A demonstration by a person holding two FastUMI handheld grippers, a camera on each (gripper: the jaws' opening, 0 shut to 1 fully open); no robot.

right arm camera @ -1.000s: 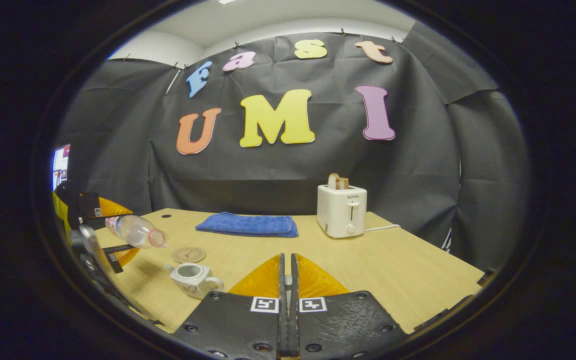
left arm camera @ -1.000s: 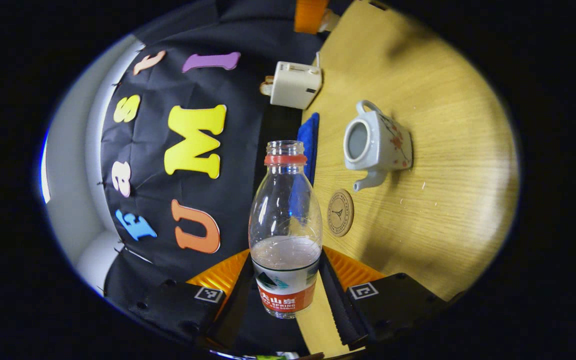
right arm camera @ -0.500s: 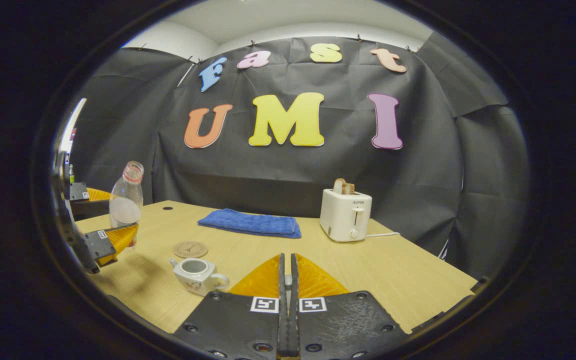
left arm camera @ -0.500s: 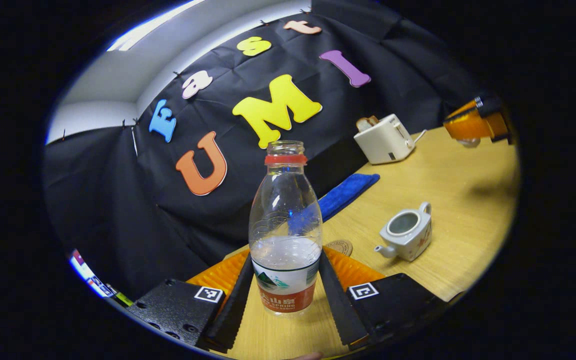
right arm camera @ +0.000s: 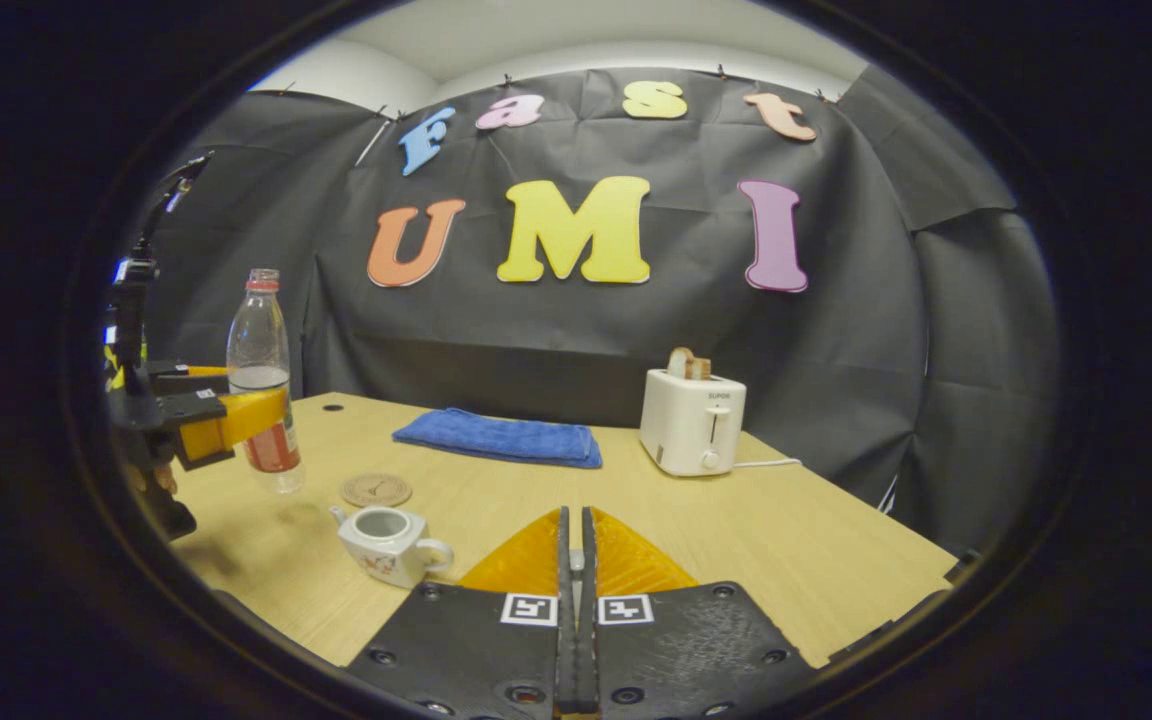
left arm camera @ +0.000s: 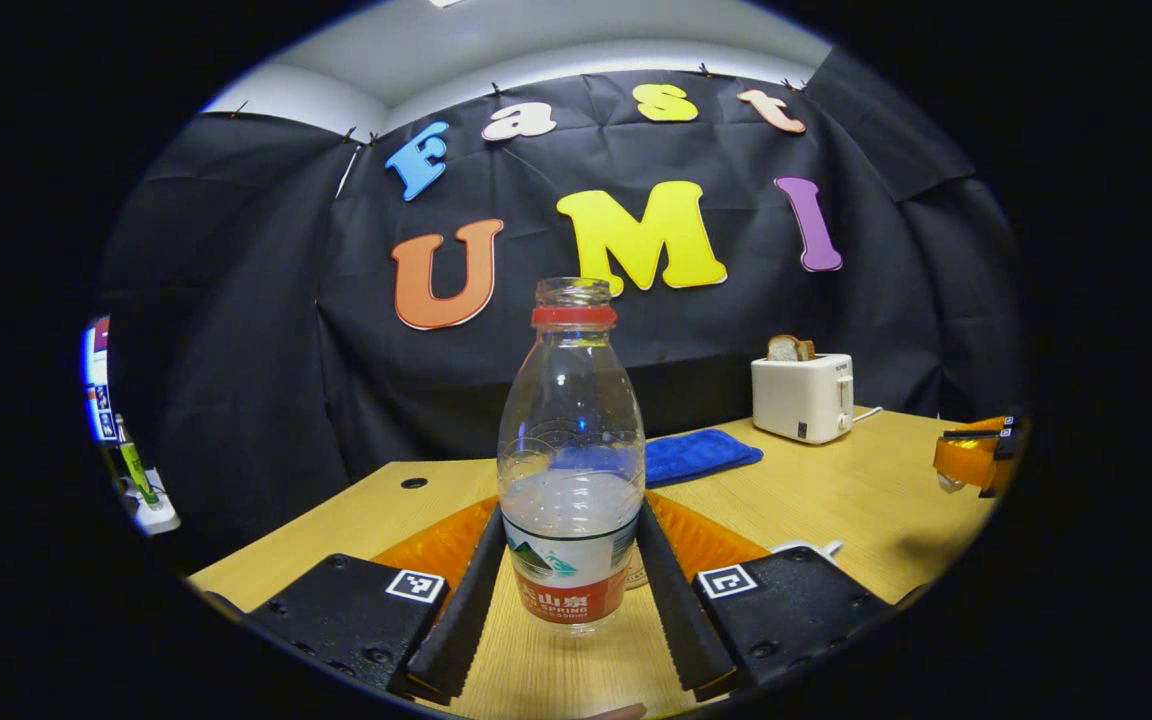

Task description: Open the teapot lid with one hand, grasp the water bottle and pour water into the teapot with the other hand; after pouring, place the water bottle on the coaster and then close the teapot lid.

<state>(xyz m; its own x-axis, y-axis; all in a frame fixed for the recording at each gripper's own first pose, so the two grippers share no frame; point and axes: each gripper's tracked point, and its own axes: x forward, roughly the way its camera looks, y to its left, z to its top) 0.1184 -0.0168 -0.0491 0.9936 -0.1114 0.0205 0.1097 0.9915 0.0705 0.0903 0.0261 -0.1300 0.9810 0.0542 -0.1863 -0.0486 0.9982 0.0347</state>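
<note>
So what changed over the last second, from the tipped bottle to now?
The left gripper swung the water bottle from lying over toward the teapot back to upright, and it now hangs near the coaster, not yet on it. The grip on the bottle never loosened. Teapot, coaster, towel, toaster and the shut right gripper stayed put.

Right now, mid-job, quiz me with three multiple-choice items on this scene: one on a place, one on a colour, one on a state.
1. The coaster lies:
A. under the toaster
B. on the table between bottle and teapot
C. on the towel

2. The towel is:
A. blue
B. red
C. white

3. The teapot is:
A. lidded
B. tipped over
C. upright, lid off

Answers:
1 B, it sits flat on the table by the held bottle.
2 A, plainly blue in both views.
3 C, its open mouth shows.
</note>
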